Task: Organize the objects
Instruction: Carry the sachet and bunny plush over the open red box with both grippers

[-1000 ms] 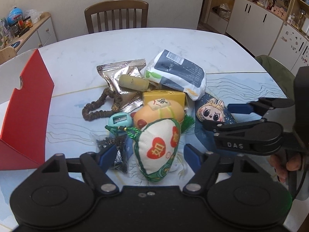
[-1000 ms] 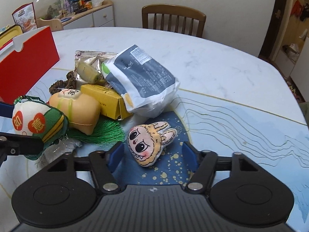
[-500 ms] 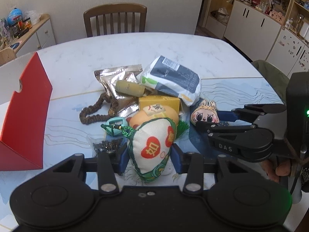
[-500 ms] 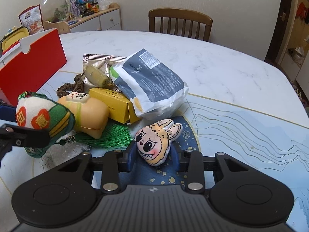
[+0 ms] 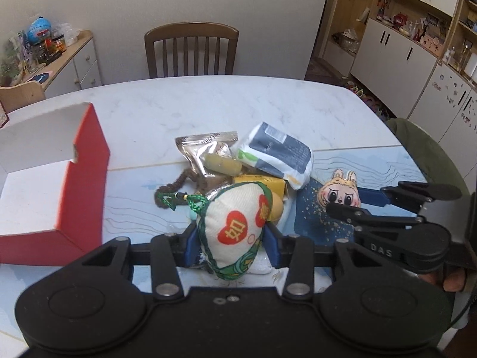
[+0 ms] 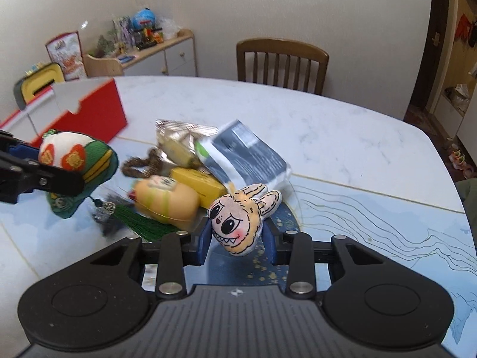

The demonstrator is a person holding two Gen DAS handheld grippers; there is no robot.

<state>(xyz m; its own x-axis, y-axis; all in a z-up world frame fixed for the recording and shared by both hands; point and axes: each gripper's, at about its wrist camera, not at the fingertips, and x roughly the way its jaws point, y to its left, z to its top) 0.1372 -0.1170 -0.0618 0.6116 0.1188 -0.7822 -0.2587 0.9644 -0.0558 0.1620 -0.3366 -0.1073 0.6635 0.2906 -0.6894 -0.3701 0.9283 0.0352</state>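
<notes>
**Both tools loaded, each holding a plush above the pile**

Left tool [image 5: 231,243]: blue pads clamped on the sides of a white embroidered sachet [image 5: 235,223] with red heart patches and green trim. The sachet is held clear of the bench [image 5: 208,101]; its green cord loop [image 5: 176,200] sticks out to the left. In the right wrist view the same sachet [image 6: 77,167] hangs at far left, in front of the red box.

Right tool [image 6: 237,243]: pads closed on the lower part of a tan rabbit-eared monster plush [image 6: 238,220], face toward the camera, ears pointing away. From the left wrist view the plush [image 5: 340,192] sits between the black fingers at right, above the dark blue patch of the bench pattern.

Pile at the bench centre: a white and dark snack bag [image 5: 277,152], a silver foil pouch [image 5: 202,149], a yellow box [image 6: 198,183], an orange-yellow plush [image 6: 167,201] with a green tassel [image 6: 149,226] beside it, and a brown bead string [image 5: 176,185].

A red box [image 5: 56,179] with a white interior stands open at the left of the bench, apart from the pile. A wooden chair [image 5: 190,49] stands at the far side.
</notes>
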